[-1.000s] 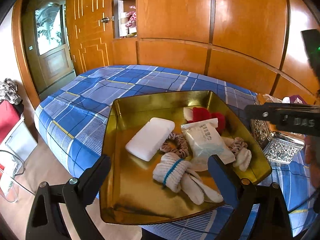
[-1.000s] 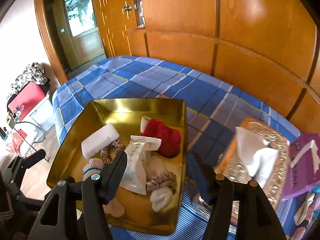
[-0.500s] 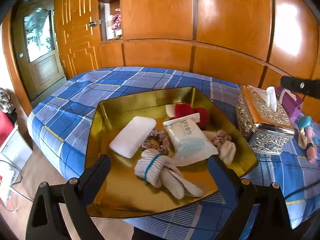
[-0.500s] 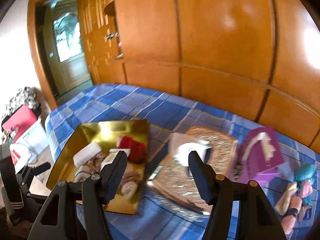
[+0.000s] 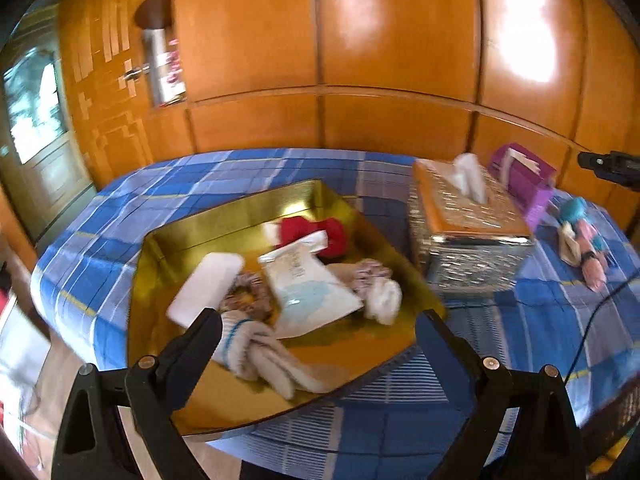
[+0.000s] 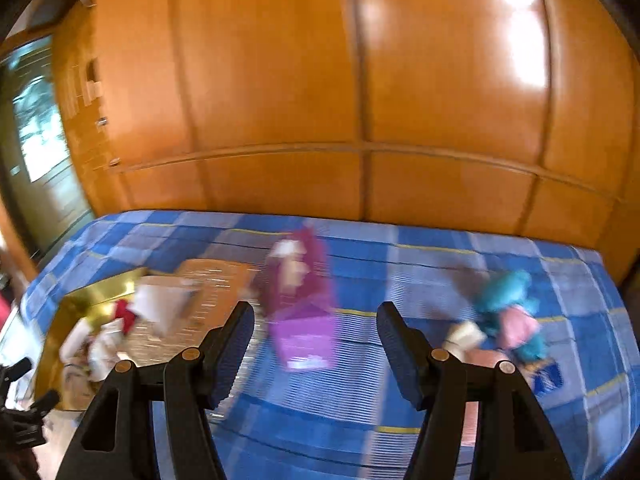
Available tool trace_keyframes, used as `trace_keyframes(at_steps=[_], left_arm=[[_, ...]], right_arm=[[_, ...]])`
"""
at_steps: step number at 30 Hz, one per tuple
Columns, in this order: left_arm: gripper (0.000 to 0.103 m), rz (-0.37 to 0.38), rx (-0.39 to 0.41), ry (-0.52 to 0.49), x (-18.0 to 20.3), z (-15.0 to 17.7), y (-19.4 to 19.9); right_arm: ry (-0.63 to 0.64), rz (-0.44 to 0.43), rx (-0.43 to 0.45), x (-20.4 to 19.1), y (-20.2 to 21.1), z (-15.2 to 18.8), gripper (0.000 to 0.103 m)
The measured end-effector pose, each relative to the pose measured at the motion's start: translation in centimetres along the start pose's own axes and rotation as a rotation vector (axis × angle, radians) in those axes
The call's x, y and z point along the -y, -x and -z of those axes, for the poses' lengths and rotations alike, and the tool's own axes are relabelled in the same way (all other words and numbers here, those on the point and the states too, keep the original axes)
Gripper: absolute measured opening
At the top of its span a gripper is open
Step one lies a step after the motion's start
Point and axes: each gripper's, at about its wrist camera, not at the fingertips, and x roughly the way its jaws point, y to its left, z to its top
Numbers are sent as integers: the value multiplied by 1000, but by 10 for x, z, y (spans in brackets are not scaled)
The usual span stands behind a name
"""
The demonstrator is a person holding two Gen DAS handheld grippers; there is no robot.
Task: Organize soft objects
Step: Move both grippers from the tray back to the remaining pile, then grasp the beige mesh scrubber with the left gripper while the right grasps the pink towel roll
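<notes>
Shift: we've swung both views rightward since half a second back; the right tool (image 6: 316, 334) now looks past the gold tray (image 5: 168, 364) to the far stretch of the bed (image 6: 420, 280), and both pictures are smeared with motion.
Left tool: our left tool (image 5: 318, 330) hangs over the tray's near edge, jaws spread wide, nothing between them.
Right tool: jaws spread as well, empty, above the blue checked bed cover.
Tray contents: we see a white pad (image 5: 206, 288), a wipes packet (image 5: 310, 286), a red plush piece (image 5: 314, 234) at the tray's back, a brown scrunchie (image 5: 244, 302) between pad and packet, a pale scrunchie (image 5: 370, 272) and a small white sock (image 5: 384, 300) on the tray's right side, and a rolled white glove (image 5: 264, 354) at the tray's front.
Beside the tray: a silver tissue box (image 5: 468, 232) stands just right of it, a purple box (image 5: 524, 182) behind that.
Loose soft objects: a teal and pink doll (image 6: 510, 314) lies on the bed, well apart from the tray, beyond the purple box (image 6: 304, 320).
</notes>
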Motion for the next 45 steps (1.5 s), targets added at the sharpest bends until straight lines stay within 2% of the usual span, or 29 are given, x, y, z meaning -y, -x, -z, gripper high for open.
trace_keyframes(at_steps=[7,12,14,16,18,20,22,24,26,29,36,43,45], left_arm=[[97,142,13,-140,50,-15,9],[97,274,24,-262,97,-29,18],[97,311,26,-324,121,-36,19],[97,361,23,-387,148,-41,21],[96,388,26,-446,175,-46,20],[91,425,18,-492,203,-51,17],[87,475,-3,-525,232,-56,9],[73,501,-32,-552,257,-62,-4],[70,537,-70,-569,286,-69,-22],[69,566,-143,-536,316,-79,-50],[69,543,-273,-459,370,-92,-116],[67,488,-314,-510,419,-91,-165],[62,470,-323,-532,431,-90,-179]], right_arm=[[-155,194,6,90,1,10,64],[-389,359,28,175,-1,23,64],[-481,383,28,204,-1,36,64],[-586,380,4,227,-4,51,64],[-695,335,-8,243,-5,60,64],[-724,350,-26,247,-5,66,64],[-767,308,-54,253,-8,72,64],[-794,276,-68,256,-12,75,64],[-809,256,-69,256,-12,77,64],[-818,230,-72,256,-13,78,64],[-828,184,-77,256,-17,77,64],[-860,134,-84,259,-21,79,64],[-863,126,-85,259,-22,79,64]])
